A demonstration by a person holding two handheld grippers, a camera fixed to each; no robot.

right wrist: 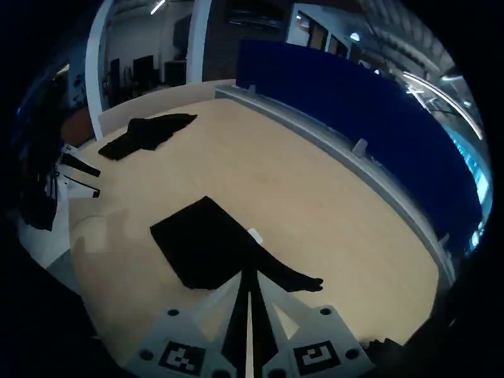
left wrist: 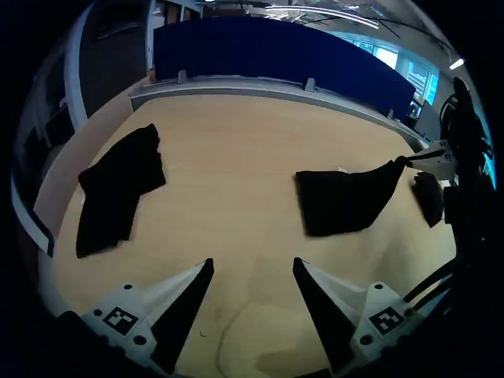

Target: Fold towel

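The pale wooden desk [left wrist: 252, 138] carries the black towel [left wrist: 340, 201], flat right of centre; the right gripper [right wrist: 249, 277] lifts its right corner, jaws pinched on it, likely to start a fold; the left gripper [left wrist: 252, 261] hovers near, jaws wide, empty; a crumpled black cloth [left wrist: 120, 189] lies far left, well apart; a smaller dark cloth [left wrist: 429, 198] lies just right of the raised corner.

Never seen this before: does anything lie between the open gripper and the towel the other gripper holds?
Nothing visible does. Bare table lies between the left gripper and the towel; a second black cloth lies well off to the side.
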